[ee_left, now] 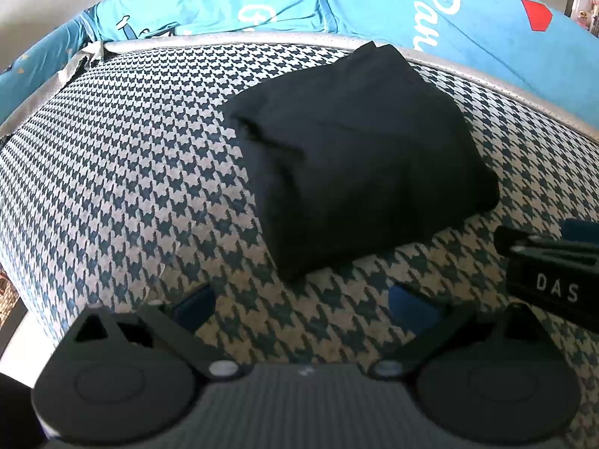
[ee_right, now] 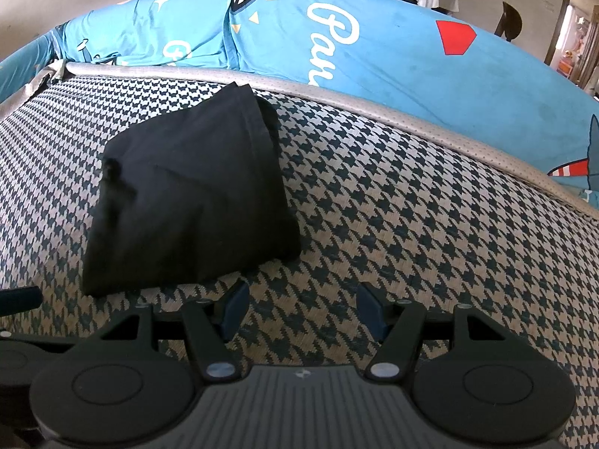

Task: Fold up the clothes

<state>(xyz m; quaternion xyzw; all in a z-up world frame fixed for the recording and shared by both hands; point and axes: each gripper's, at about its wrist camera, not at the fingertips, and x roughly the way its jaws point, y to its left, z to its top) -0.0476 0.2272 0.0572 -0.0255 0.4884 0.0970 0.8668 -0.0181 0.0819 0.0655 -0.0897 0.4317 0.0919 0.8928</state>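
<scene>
Neatly folded black cloth (ee_left: 359,157), houndstooth mat (ee_left: 131,187)

Houndstooth mattress (ee_left: 112,172), grey piped edge (ee_right: 374,101), blue printed bedsheet (ee_right: 393,56) behind

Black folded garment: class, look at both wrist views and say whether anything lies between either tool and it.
Nothing visible does. The black folded garment lies alone on the houndstooth mat. Only bare mat separates it from the open left tool and the open right tool, and neither touches it.
</scene>
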